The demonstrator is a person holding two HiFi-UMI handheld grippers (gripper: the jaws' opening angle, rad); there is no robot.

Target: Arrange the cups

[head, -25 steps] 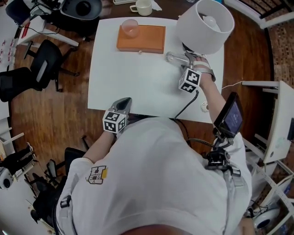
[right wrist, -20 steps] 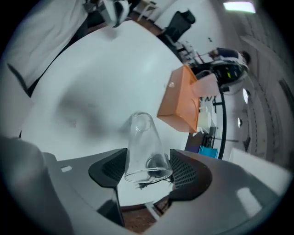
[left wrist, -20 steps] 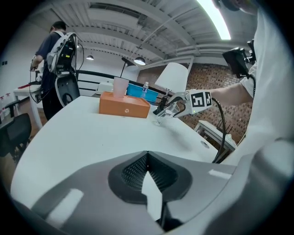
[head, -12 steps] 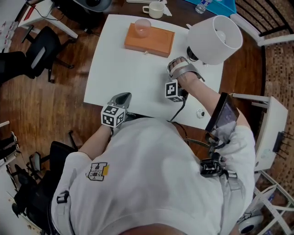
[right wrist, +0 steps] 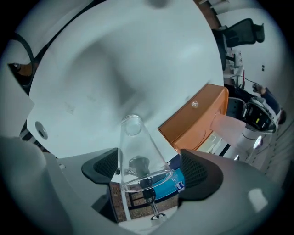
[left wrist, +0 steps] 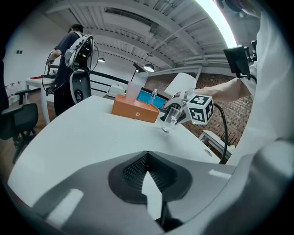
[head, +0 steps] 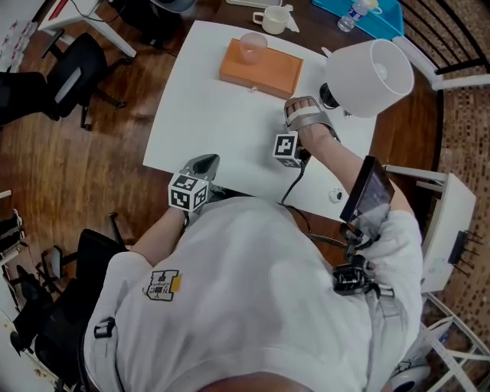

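Holds the jaws of the right gripper (right wrist: 149,170) wide apart, just now opening further, with a clear glass (right wrist: 140,156) between them, its mouth toward the camera. Leaves the pads off the glass wall, not pressing on it. Stands the glass on its base on the white table (head: 222,130), near the right edge, just in front of the right end of an orange box (head: 260,67). Presses the jaws of the left gripper (left wrist: 147,158) fully together on nothing, over the table's near edge, well apart from the glass. Carries a pink cup (head: 253,47) on the left end of the box, toward the far edge. Hangs a white lampshade (head: 371,76) over the far right corner, just beside the right gripper. Puts a white mug (head: 276,19) beyond the far edge, off the table, on a darker surface. Shows a person (left wrist: 73,50) standing well behind the table in the left gripper view.
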